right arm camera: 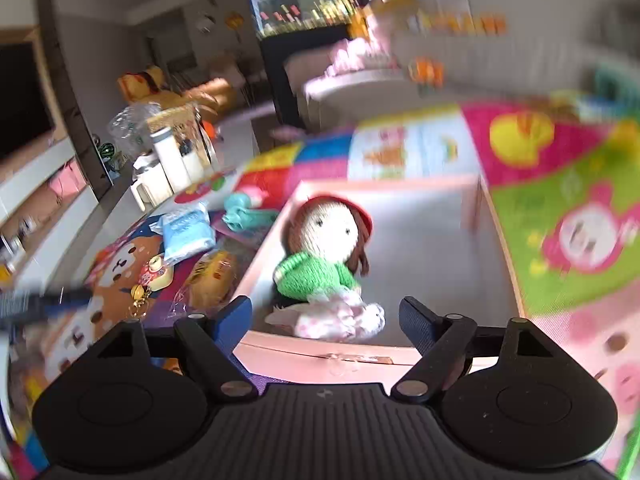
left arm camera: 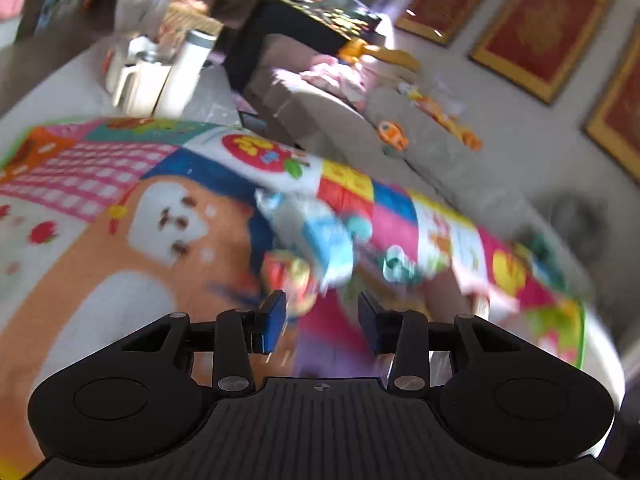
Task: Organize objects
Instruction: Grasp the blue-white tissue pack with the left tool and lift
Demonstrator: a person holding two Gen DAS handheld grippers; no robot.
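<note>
A knitted doll point(right arm camera: 324, 264) with a red hat and green sweater lies inside a pink box point(right arm camera: 424, 240) on the colourful play mat. My right gripper point(right arm camera: 326, 320) is open and empty, just above the box's near rim. Left of the box lie a blue packet point(right arm camera: 186, 234), a teal toy point(right arm camera: 244, 214), a wrapped snack point(right arm camera: 212, 280) and a keychain point(right arm camera: 152, 276). My left gripper point(left arm camera: 322, 322) is open and empty above the mat, with the blurred blue packet point(left arm camera: 328, 244), a colourful round item point(left arm camera: 290, 276) and the teal toy point(left arm camera: 396, 264) ahead of it.
The play mat point(left arm camera: 100, 216) covers the floor. A grey sofa point(left arm camera: 420, 148) with orange toys runs along the wall. White bottles and a jug point(right arm camera: 168, 168) stand past the mat's far edge. A dark fish-tank cabinet point(right arm camera: 296, 40) stands behind.
</note>
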